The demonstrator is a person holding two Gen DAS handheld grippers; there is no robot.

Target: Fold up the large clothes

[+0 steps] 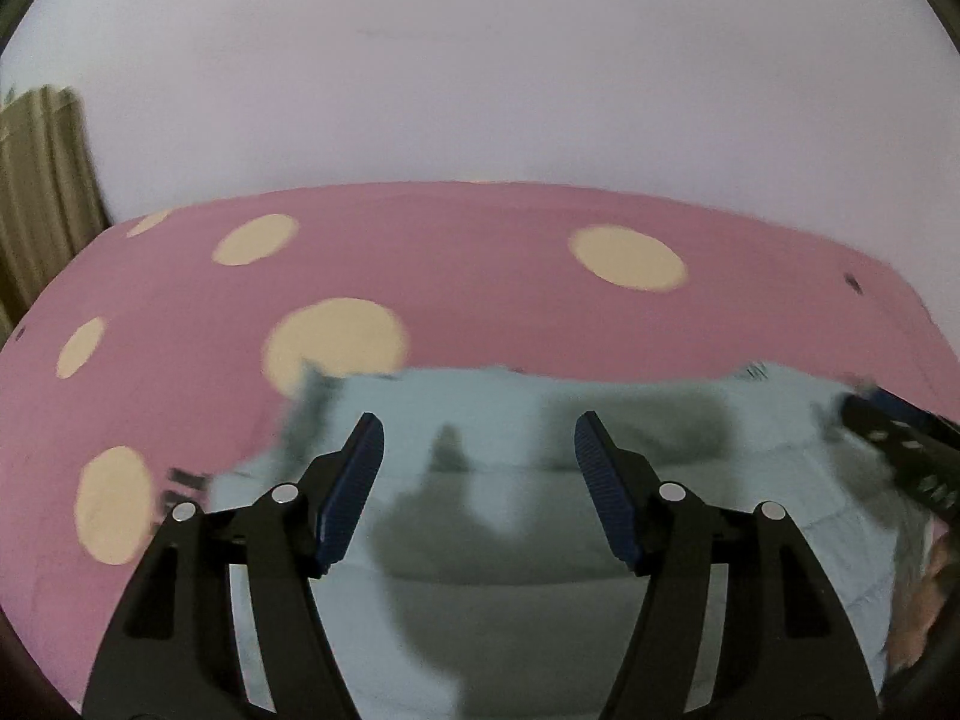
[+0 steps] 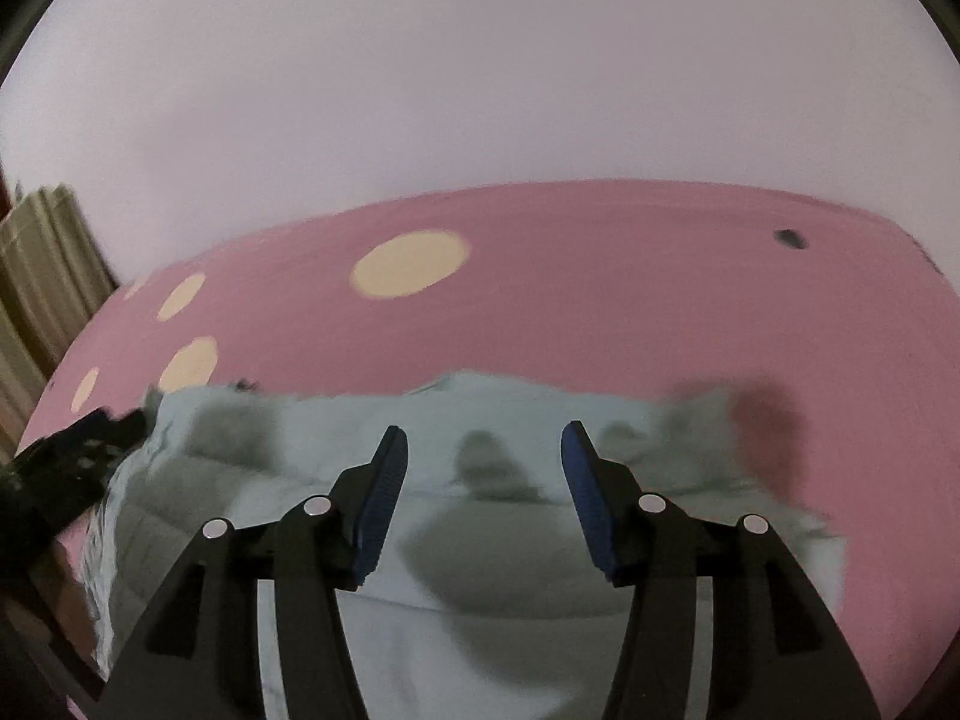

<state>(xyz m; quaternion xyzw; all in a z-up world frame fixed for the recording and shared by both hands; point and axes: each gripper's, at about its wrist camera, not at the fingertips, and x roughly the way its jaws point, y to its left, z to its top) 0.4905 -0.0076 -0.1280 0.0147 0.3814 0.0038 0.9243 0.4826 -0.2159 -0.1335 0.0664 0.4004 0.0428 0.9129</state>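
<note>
Two black fingers with blue ribbed pads frame the bottom of the left wrist view; they belong to the left gripper, which is spread wide and grasping nothing, hovering over the one pale blue garment; the same holds in the right wrist view, where the right gripper stands released, its two blue pads well apart with only cloth showing between them. Each gripper shows at the edge of the other's view, blurred, near a side edge of the garment; whether they touch it cannot be told. One garment only is visible; it lies rumpled on a pink bedspread with cream dots, six countable in the left view and five in the right. Dark shadows of the grippers fall across the cloth. Beyond the bed rises one plain pale wall; one beige curtain hangs at the far left of both views.
</note>
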